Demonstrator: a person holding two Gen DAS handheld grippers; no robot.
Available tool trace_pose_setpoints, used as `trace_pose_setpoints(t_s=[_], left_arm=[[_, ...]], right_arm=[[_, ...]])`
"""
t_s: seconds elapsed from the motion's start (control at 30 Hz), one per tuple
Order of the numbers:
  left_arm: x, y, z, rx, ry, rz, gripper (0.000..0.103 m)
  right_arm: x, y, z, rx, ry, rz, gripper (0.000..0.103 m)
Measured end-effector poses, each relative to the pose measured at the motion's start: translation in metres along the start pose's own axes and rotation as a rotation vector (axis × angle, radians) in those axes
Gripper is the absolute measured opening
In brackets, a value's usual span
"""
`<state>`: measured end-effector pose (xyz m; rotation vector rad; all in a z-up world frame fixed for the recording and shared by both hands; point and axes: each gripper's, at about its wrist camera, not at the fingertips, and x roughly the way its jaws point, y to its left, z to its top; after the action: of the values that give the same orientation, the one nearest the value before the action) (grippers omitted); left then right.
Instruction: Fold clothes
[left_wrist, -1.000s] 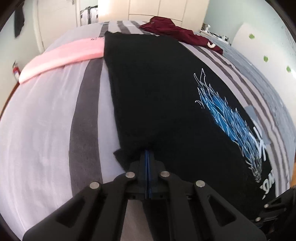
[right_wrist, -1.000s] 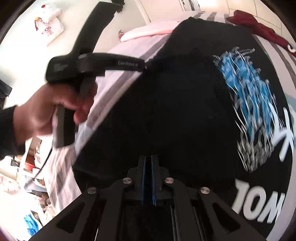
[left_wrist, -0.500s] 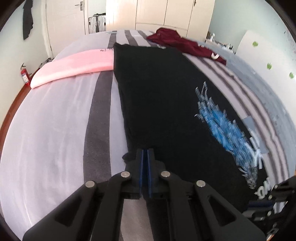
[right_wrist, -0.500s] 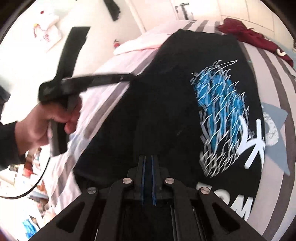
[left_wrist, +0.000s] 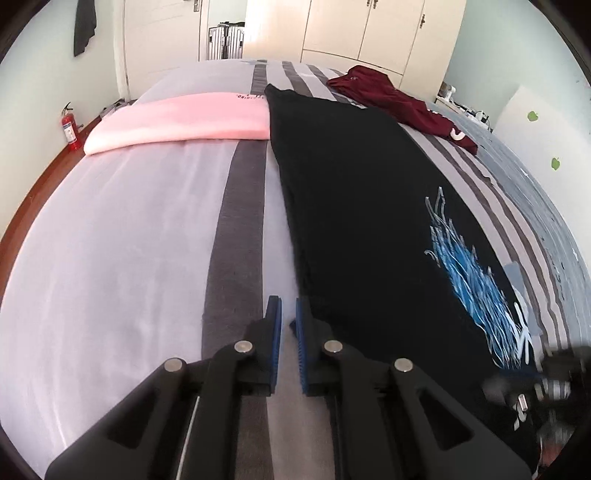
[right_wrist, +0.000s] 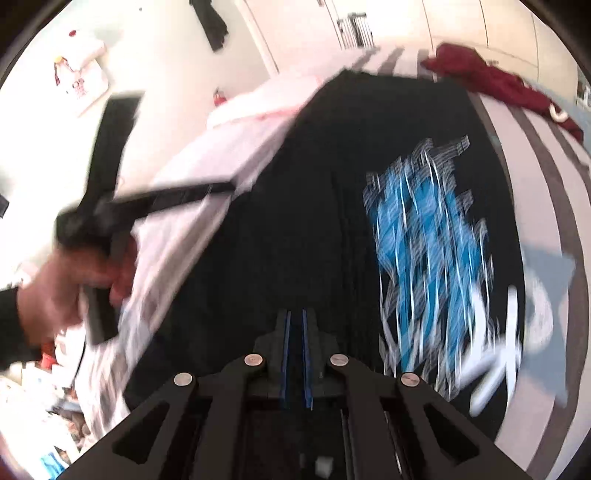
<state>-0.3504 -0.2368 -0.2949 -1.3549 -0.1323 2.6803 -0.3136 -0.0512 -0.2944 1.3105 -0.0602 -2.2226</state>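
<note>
Left hand-held gripper hovered narrowly parted, gripping nothing, right pad just beside the black T-shirt's edge. Right hand-held gripper looked slightly parted over the shirt, blurred. Lay spread flat along the striped bed.

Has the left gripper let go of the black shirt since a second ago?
Yes. The left gripper has opened and sits just left of the black shirt's edge.
</note>
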Motion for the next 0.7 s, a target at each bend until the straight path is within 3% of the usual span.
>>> trace_pose_setpoints(t_s=[0.23, 0.37, 0.7], left_arm=[[-0.02, -0.029, -0.025, 0.045, 0.01, -0.062, 0.005], [-0.013, -0.04, -0.037, 0.05, 0.036, -0.075, 0.005], [-0.022, -0.028, -0.069, 0.014, 0.064, -0.051, 0.007]], right_arm=[[0.047, -0.017, 0.06, 0.016, -0.056, -0.032, 0.01], [0.045, -0.026, 0.033, 0.057, -0.034, -0.03, 0.009], [0.045, -0.038, 0.031, 0.082, -0.048, -0.023, 0.005]])
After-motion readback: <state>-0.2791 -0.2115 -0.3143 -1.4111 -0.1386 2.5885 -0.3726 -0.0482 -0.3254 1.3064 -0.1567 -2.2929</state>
